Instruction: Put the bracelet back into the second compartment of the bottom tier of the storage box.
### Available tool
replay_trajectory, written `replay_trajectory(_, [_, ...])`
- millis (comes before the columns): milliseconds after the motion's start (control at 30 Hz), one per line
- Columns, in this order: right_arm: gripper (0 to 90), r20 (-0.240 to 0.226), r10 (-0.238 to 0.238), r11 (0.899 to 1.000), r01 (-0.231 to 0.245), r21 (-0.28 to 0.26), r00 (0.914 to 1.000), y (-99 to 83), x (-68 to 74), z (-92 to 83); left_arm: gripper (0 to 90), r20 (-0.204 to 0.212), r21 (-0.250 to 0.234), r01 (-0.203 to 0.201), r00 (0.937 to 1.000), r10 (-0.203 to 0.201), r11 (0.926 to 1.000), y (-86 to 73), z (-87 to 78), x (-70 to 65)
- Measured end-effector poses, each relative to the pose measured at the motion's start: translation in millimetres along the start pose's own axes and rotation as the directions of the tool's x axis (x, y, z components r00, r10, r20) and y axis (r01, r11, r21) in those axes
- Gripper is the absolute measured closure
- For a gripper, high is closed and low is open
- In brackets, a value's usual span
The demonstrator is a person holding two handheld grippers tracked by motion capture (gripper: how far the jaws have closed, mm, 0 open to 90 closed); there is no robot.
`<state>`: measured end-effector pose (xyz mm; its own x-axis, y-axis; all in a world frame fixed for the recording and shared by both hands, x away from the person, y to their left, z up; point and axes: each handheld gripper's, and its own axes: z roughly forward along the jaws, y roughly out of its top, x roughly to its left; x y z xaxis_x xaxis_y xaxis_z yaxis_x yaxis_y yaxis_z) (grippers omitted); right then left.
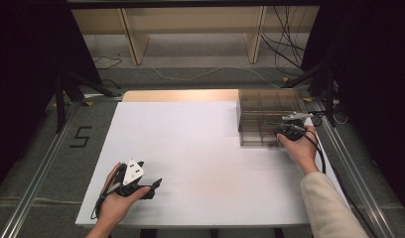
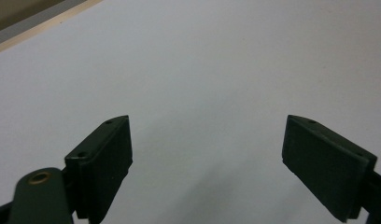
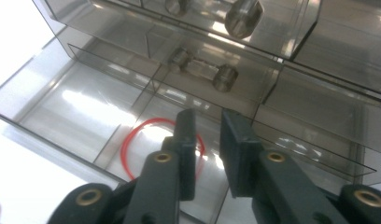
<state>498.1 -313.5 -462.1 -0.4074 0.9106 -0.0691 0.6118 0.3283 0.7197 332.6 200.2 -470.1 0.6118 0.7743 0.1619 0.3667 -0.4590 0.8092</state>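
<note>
The right claw (image 3: 207,140) hung over an open drawer (image 3: 86,112) of a clear plastic organizer box (image 1: 267,106) at the far right of the white bench (image 1: 200,148). Its jaws stood narrowly apart with nothing between them. A red rubber band (image 3: 132,144) lay flat on the drawer floor just under and beside the left jaw, in the compartment nearest the claw; the jaw hid part of the loop, and whether it touched the band could not be told. Beyond the claw, a drawer handle (image 3: 205,70) with two metal knobs sat on the drawer front above.

The left claw (image 1: 153,186) rested low over the bare bench at the near left, well apart from the box, its jaws spread wide and empty, the person's hand (image 1: 116,201) wrapped around its body.
</note>
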Motion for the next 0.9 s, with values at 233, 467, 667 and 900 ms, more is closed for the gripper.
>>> replay_trajectory(233, [67.2, -0.013, 0.016, 1.0, -0.016, -0.02, 0.9998, 0.7, 1.2, -10.9, 15.9, -0.001, 0.001, 0.001, 1.0, -0.001, 1.0, 0.0, 0.1, -0.4])
replay_trajectory(467, [57.2, -0.028, 0.017, 0.999, -0.018, -0.034, 0.9995, 1.0, 4.8, -21.0, 15.9, -0.001, 0.001, 0.001, 1.0, -0.001, 1.0, -0.1, 0.0, -0.7])
replay_trajectory(667, [48.4, -0.062, 0.026, 0.999, -0.028, -0.038, 0.9977, 0.8, 10.9, -29.8, 15.9, 0.001, 0.002, 0.001, 1.0, -0.001, 1.0, -0.3, -0.1, -0.8])
replay_trajectory(900, [40.7, -0.119, 0.008, 0.999, -0.014, -0.049, 0.9928, -4.4, 20.6, -39.8, 15.9, 0.001, 0.004, 0.0, 1.0, 0.0, 1.0, -0.5, -0.4, -0.6])
